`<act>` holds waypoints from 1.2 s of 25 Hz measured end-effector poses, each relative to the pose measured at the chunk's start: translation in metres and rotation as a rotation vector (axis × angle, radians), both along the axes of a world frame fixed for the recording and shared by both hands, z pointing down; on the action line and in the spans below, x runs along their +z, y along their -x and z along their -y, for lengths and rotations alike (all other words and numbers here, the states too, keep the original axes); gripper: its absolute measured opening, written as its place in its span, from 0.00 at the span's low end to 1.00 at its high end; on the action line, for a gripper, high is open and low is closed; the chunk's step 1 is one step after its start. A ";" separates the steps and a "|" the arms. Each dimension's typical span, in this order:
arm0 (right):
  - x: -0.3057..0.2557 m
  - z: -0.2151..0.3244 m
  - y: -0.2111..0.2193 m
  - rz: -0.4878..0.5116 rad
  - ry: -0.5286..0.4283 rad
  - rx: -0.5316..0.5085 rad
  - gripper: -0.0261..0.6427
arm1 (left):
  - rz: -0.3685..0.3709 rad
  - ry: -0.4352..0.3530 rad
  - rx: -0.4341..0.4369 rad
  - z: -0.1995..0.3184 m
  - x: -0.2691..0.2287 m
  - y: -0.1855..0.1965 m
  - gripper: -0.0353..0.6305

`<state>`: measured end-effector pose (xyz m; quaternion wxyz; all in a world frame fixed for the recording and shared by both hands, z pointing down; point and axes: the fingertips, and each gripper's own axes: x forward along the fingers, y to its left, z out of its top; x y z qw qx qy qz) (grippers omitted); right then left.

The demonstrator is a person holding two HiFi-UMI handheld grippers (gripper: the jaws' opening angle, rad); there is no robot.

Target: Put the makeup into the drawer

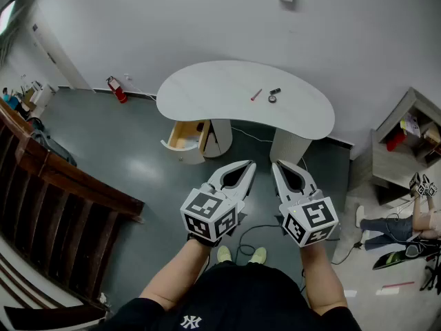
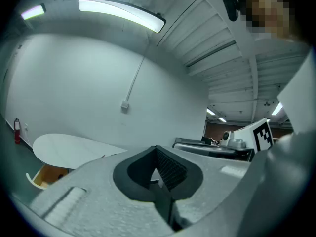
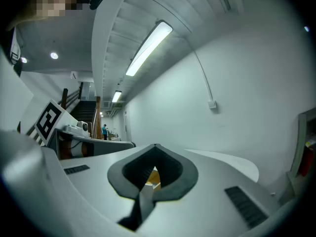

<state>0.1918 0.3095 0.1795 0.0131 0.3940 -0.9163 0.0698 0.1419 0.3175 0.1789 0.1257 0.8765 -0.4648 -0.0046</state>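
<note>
Far ahead stands a white kidney-shaped table (image 1: 207,92). On its top lie a thin red makeup stick (image 1: 255,95) and a small dark round makeup item (image 1: 274,95). Under the table's left end a wooden drawer (image 1: 182,136) stands pulled open. My left gripper (image 1: 249,164) and right gripper (image 1: 277,164) hover side by side well short of the table, both shut with nothing between the jaws. In the left gripper view the left gripper (image 2: 157,149) has its tips together, with the table (image 2: 69,149) beyond. The right gripper view shows the right gripper (image 3: 155,147) likewise shut.
A red fire extinguisher (image 1: 116,88) stands by the wall left of the table. A wooden stair railing (image 1: 62,178) runs along the left. At the right are a shelf unit (image 1: 406,143), a person's legs (image 1: 386,227) on the floor, and cables (image 1: 344,250).
</note>
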 end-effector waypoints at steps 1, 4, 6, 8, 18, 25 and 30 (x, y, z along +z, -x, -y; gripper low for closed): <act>0.000 0.000 -0.001 0.000 -0.001 0.001 0.06 | 0.000 -0.002 0.001 -0.001 0.000 -0.001 0.07; 0.001 -0.002 -0.002 0.000 -0.001 0.000 0.06 | 0.002 -0.006 0.004 -0.003 0.000 -0.005 0.07; 0.001 -0.004 -0.003 0.001 -0.001 -0.001 0.06 | 0.001 -0.007 0.004 -0.004 0.000 -0.007 0.07; 0.002 -0.004 -0.004 0.001 0.000 -0.004 0.06 | 0.001 -0.007 0.003 -0.005 0.000 -0.009 0.07; 0.002 -0.009 -0.010 0.059 0.024 -0.032 0.06 | 0.016 -0.005 -0.030 -0.007 0.003 -0.011 0.07; -0.002 -0.004 -0.023 0.085 0.022 -0.025 0.06 | 0.021 -0.012 -0.070 0.000 -0.002 -0.011 0.07; 0.001 0.001 -0.040 0.093 0.036 -0.021 0.06 | 0.018 -0.003 -0.094 0.004 -0.002 -0.020 0.07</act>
